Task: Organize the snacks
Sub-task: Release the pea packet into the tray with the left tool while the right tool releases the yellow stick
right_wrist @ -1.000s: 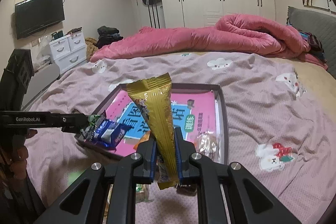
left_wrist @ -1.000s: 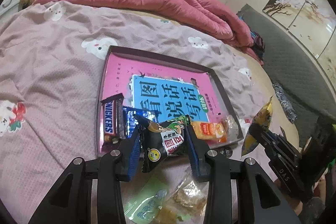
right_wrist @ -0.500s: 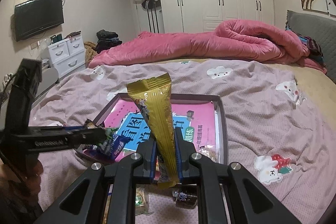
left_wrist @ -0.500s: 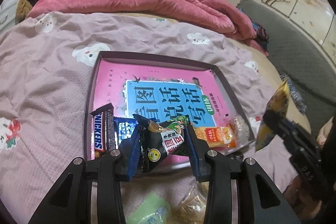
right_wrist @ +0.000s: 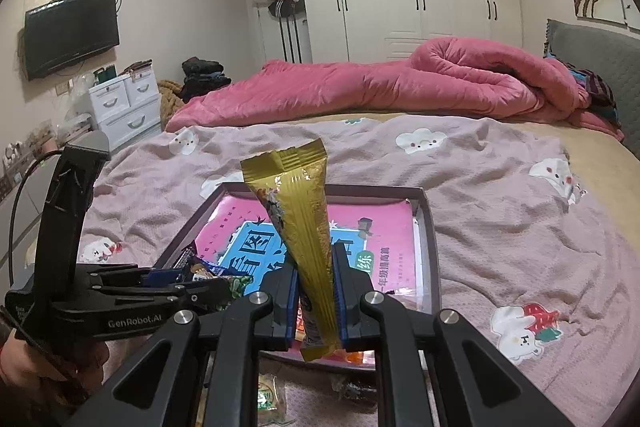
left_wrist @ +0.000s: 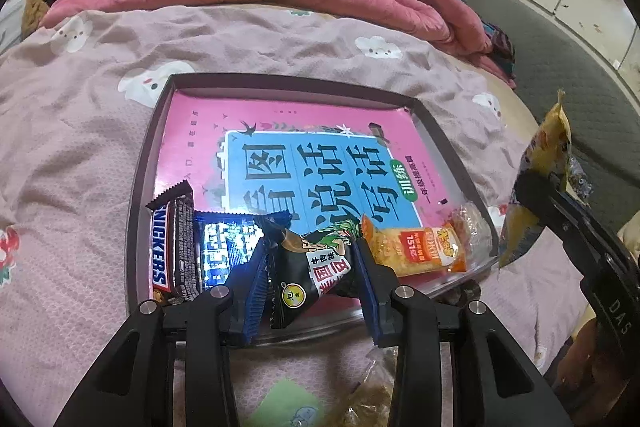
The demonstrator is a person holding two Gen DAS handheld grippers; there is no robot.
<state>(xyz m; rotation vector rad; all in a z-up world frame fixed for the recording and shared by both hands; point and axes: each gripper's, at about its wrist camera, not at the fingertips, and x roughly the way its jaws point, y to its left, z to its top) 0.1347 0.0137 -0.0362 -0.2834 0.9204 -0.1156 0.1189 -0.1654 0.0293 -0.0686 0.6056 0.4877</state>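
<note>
The left gripper was clamped on a black snack packet, its blue pads pressing the packet's two sides, and it hung over the near edge of a dark shallow tray that lay on the bed's mauve bedspread. A pink and blue book covered most of the tray's floor. Along the tray's near edge lay a Snickers bar in the near left corner, a blue wrapper just beside it and partly under the held packet, and an orange packet toward the near right corner, with a clear-wrapped snack touching its right end. The right gripper was closed tight on a long gold snack packet, which stood nearly upright between the blue pads, its crimped top tilted slightly left, above the tray's near edge. In the right wrist view the left gripper reached in from the left over the tray's near left corner, and a hand gripped its handle. Off the tray, on the bedspread by its near edge, lay a pale green packet and a clear bag of brownish snacks. A rolled pink quilt lay along the far side of the bed.
</note>
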